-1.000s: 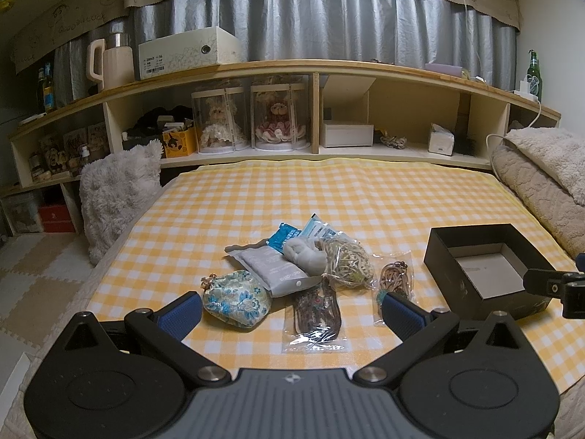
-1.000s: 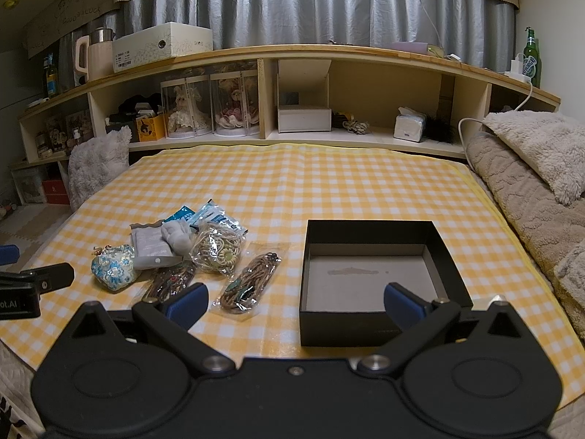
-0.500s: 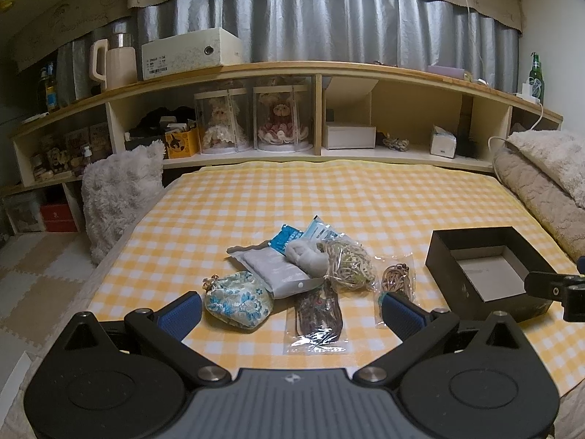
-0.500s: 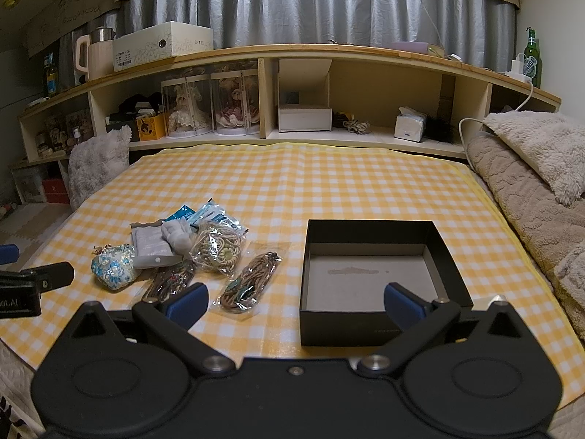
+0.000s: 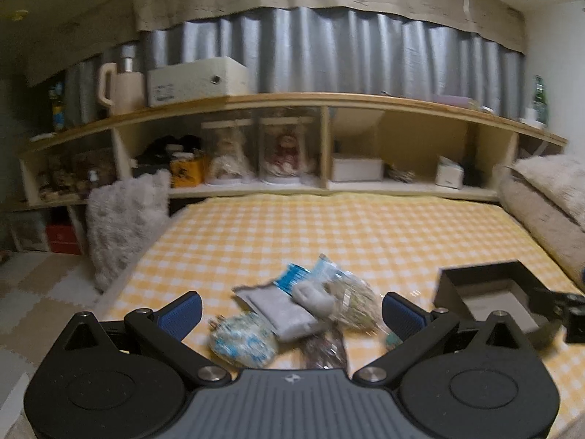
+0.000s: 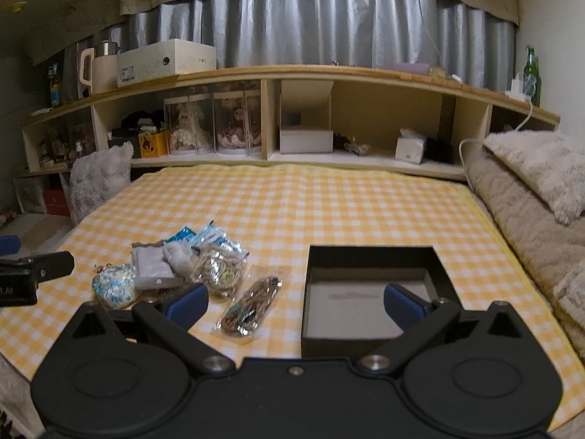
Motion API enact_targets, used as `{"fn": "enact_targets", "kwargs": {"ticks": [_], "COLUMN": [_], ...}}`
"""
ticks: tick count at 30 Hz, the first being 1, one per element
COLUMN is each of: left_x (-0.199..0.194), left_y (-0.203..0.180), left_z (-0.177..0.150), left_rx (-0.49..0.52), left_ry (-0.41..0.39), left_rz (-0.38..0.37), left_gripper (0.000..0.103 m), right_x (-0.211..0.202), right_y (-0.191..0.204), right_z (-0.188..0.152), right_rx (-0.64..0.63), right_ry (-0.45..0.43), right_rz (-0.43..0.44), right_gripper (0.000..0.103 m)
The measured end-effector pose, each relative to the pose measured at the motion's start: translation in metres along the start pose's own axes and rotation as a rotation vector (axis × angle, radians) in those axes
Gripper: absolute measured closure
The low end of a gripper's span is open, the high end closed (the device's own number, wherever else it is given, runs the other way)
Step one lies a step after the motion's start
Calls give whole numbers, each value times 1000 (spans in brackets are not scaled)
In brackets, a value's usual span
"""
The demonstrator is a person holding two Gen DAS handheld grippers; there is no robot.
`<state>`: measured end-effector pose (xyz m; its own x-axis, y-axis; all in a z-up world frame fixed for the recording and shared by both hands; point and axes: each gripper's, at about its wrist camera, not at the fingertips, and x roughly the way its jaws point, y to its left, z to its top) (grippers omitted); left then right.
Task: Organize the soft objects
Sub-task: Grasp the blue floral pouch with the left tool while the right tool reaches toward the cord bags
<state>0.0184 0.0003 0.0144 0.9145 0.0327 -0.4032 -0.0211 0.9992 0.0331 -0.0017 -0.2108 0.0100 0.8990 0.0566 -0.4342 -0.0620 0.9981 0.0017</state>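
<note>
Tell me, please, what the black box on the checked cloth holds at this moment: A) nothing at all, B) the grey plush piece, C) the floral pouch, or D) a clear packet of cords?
A: in the right wrist view the black box shows only its bare pale floor, while the floral pouch, the clear packet of cords and the grey plush piece all lie on the checked cloth to its left.

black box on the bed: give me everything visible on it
The black box is an open, lidless, shallow square tray that looks like stiff card, with matte black walls and a pale grey floor bearing a faint smudge. It is empty and sits flat on the yellow checked cloth, right of the pile of small bags. Nothing touches it; the nearest clear bag lies just left, apart.
</note>
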Motion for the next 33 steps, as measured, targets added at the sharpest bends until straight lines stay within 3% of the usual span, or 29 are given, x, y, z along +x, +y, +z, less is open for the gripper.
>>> {"fn": "enact_targets", "kwargs": {"ticks": [6,11,19,24,29,31,33], "left_x": [25,50,106,133,155,161,168], "left_y": [8,0,17,38,58,63,65], "left_z": [19,39,48,30,8,1,-5], "left_rx": [-37,37,-25,-75,-97,-83,-71], "left_ry": [12,8,39,152,275,309,345], "left_rz": [19,70,114,88,70,72,61], "left_gripper": [0,0,0,0,0,0,0], "right_x": [14,36,88,122,149,157,167], "right_y": [4,9,24,41,61,72,82], "right_z": [13,31,48,45,33,25,14], "right_rx": [-19,-10,20,33,38,18,-1], "right_ry": [-6,-22,22,78,174,216,265], "right_rz": [18,13,24,37,155,193,244], "right_gripper": [0,0,0,0,1,8,23]}}
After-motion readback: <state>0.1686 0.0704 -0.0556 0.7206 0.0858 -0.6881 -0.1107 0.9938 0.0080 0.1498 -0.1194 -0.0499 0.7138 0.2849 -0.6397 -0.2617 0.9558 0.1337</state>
